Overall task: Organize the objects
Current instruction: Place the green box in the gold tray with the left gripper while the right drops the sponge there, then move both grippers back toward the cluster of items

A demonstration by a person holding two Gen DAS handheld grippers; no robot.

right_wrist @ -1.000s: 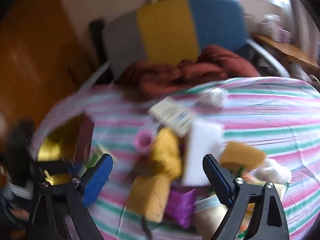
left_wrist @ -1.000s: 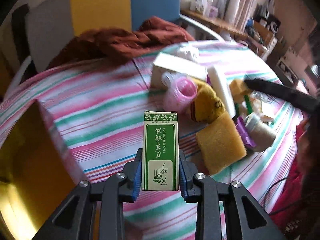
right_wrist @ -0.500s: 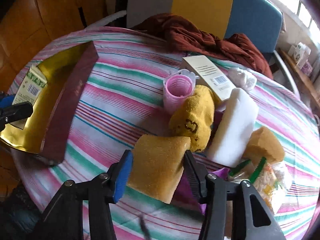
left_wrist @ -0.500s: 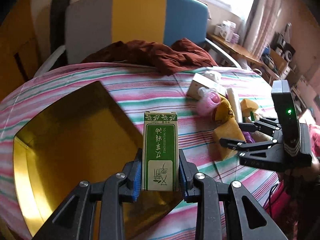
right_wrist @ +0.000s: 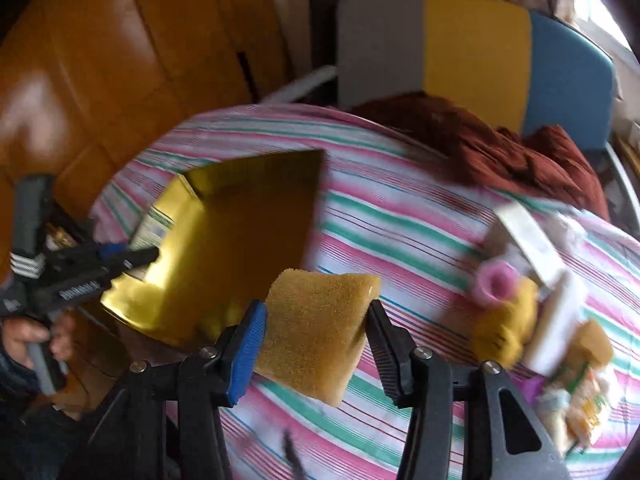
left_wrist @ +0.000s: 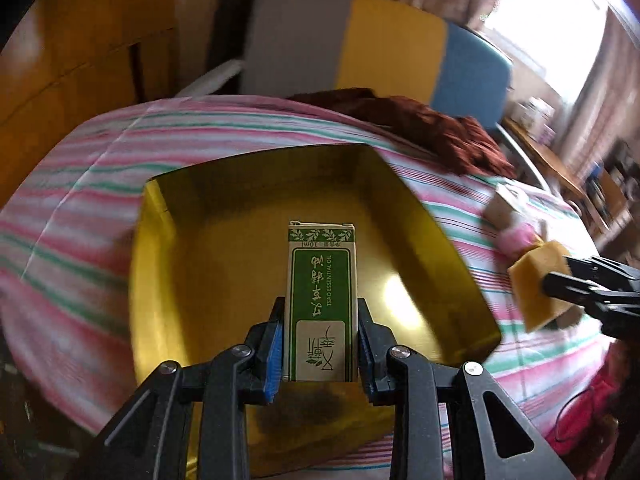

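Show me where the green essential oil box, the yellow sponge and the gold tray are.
green essential oil box [left_wrist: 320, 304], left wrist view, front label.
yellow sponge [right_wrist: 316, 328], right wrist view, top face.
gold tray [left_wrist: 224, 264], left wrist view, bare floor.

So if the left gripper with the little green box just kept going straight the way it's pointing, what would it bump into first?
Most likely the shiny inside floor of the gold tray. The left gripper, shut on the green box, points down into it, and nothing seems to lie between, though depth is hard to judge.
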